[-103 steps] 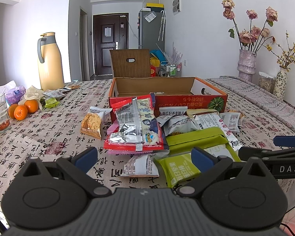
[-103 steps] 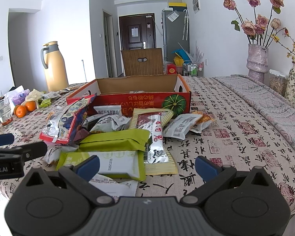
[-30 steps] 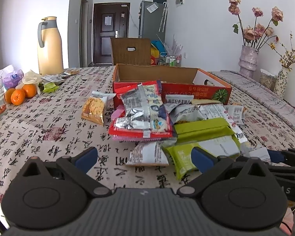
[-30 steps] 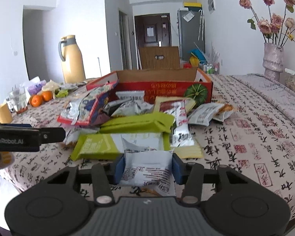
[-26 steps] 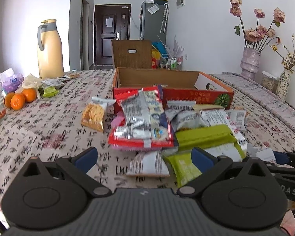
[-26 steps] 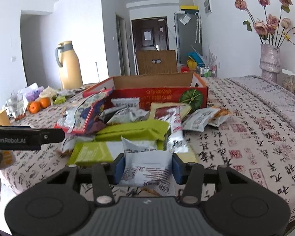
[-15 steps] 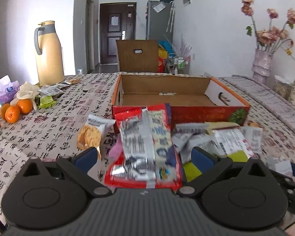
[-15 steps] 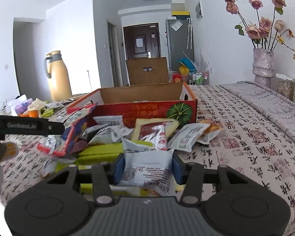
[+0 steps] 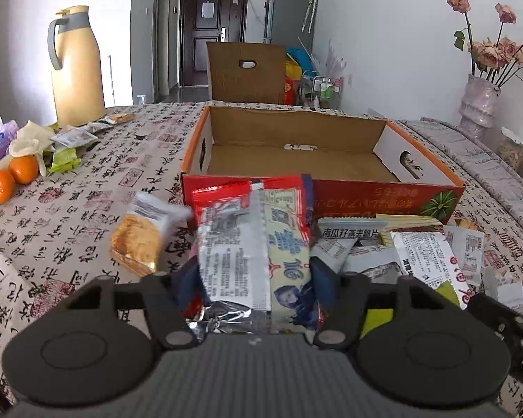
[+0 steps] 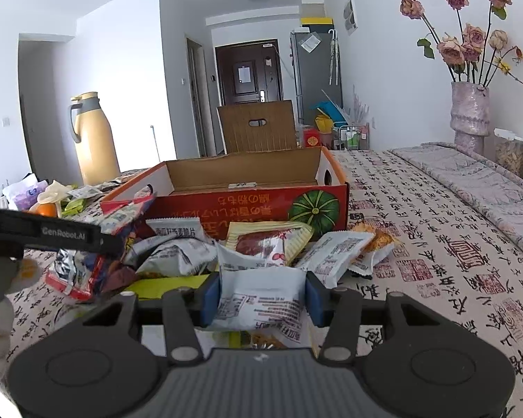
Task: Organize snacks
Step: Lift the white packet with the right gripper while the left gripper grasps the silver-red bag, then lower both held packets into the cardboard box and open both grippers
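An open red cardboard box (image 9: 383,191) stands on the table, its inside bare; it also shows in the right wrist view (image 10: 247,205). A pile of snack packets (image 9: 418,254) lies in front of it. My left gripper (image 9: 252,278) is shut on a large red and silver snack bag (image 9: 254,244), which leans against the box front. My right gripper (image 10: 261,297) is shut on a small white snack packet (image 10: 261,299) and holds it above the pile, short of the box. The left gripper shows at the left of the right wrist view (image 10: 52,235).
A cracker packet (image 9: 139,244) lies left of the pile. Oranges (image 9: 10,177), wrappers and a yellow thermos (image 9: 75,66) stand at the table's left. A vase of dried roses (image 10: 469,115) stands at the right. A chair back (image 9: 245,73) is behind the box.
My left gripper moved forward and closed on the red and silver bag. My right gripper, shut on the white packet, rose and moved toward the box.
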Tool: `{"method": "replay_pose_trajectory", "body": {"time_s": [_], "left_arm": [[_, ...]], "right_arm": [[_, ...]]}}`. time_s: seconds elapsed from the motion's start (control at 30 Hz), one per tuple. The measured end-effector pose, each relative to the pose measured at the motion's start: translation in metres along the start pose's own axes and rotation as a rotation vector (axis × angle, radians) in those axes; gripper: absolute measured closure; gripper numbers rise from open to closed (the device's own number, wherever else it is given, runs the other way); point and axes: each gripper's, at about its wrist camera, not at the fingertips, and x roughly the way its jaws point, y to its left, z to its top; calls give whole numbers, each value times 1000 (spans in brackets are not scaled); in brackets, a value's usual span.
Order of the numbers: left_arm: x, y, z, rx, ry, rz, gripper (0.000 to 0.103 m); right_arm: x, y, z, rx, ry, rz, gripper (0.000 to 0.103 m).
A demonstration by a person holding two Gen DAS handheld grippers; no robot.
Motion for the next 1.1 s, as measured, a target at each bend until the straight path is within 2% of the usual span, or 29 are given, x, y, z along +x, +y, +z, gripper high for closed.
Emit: {"method": "replay_pose_trajectory", "body": {"time_s": [0.03,0.27,0.53,0.83,1.1], "left_arm": [[0,0,0,5,-3,-1,42],[-5,1,1,7,-16,0,43],[-22,-3,15,16,-83,-4,43],[-22,-11,55,33,-156,-1,42],[-8,-26,102,40,-222,-8,42]], "right_arm": [[1,0,1,1,-2,1,54],[4,-1,5,2,-8,-4,54],[7,-3,19,0,-35,-6,54],[21,-3,52,-28,-104,-8,54],[44,2,97,-53,-180,19,54]]}}
